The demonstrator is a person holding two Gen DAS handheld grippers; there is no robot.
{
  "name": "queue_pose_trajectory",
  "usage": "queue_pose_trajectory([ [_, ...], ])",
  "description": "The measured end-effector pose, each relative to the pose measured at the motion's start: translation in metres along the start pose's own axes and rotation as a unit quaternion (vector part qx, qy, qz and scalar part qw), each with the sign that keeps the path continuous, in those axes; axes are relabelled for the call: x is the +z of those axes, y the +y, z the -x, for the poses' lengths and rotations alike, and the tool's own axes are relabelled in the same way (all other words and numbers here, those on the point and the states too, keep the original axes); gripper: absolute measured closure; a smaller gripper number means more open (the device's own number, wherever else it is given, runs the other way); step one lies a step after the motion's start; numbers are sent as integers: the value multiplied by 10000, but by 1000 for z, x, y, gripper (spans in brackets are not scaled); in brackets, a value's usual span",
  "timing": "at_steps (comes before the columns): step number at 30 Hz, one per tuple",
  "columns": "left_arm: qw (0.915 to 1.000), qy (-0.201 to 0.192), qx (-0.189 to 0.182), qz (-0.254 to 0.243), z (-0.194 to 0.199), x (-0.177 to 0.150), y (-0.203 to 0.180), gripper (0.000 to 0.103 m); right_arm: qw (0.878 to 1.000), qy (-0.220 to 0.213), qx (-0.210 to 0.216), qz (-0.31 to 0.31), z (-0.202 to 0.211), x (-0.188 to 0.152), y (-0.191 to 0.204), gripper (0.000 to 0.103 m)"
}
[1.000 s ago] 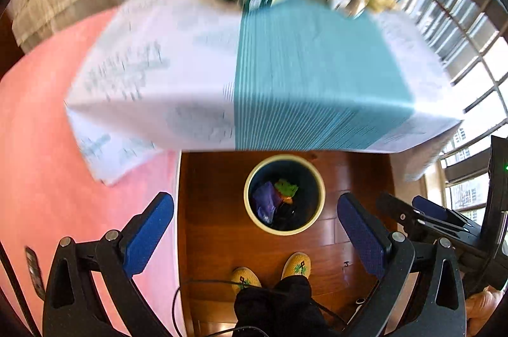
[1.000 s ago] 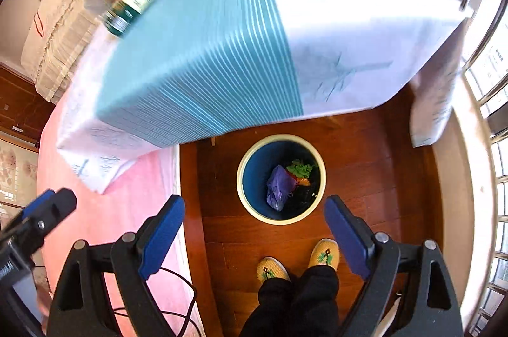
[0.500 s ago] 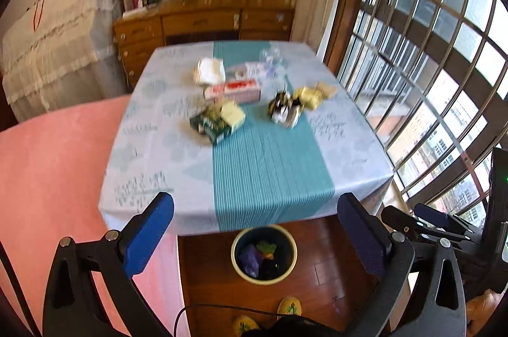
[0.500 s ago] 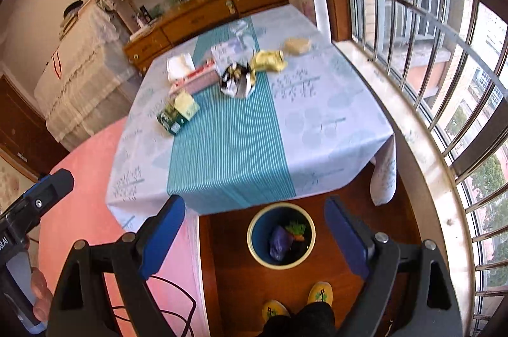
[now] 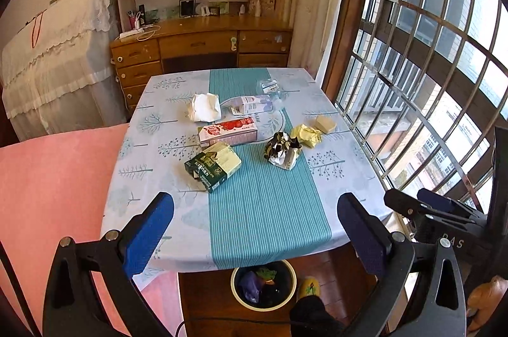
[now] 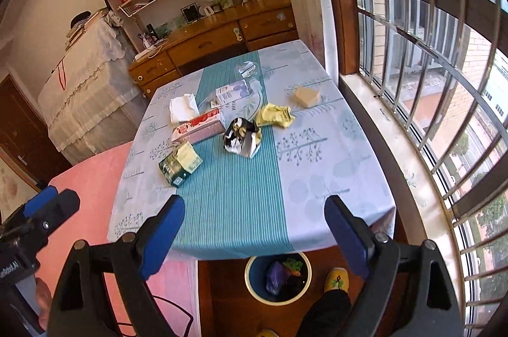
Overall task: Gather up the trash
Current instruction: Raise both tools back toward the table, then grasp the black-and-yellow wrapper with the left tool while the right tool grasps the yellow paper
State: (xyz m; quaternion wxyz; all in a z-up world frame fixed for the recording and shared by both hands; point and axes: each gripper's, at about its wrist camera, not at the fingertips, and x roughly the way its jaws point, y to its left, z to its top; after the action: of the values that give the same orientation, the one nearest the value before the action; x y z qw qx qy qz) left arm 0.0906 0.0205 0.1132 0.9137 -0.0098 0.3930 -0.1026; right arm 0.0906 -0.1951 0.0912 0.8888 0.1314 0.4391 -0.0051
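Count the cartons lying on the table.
3: a green carton nearest the front edge, a red carton just behind it, and a white carton further back. More may hide under the other trash.

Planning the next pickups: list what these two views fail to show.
- Bin: left wrist view, far rim hidden by the tablecloth; contents beneath the purple bag too dark.
- Clear wrapper: too small to identify in either view.
- Red carton: print too small to read.
- Person: only a shoe, cut off by the frame edge.
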Motion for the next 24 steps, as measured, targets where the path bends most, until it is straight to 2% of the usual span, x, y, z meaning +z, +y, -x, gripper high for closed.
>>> queue_pose_trajectory([
  [6,9996,200,168,88,-64,30,-13,1,9990,310,217,244,-63,48,-17,14],
  [10,9975,520,300,376,-121,54,-22,1,9956,734,353,471,-119,82,-34,22],
  [16,9856,1266,447,1026,-216,71,-37,1,9830,1426,573,1009,-202,127,-54,27],
  [21,9724,1614,634,1559,-261,70,-35,1,9665,1849,718,1627,-259,144,-49,28],
  [24,9650,1770,722,1795,-279,69,-30,1,9564,2088,822,1870,-289,146,-45,36],
])
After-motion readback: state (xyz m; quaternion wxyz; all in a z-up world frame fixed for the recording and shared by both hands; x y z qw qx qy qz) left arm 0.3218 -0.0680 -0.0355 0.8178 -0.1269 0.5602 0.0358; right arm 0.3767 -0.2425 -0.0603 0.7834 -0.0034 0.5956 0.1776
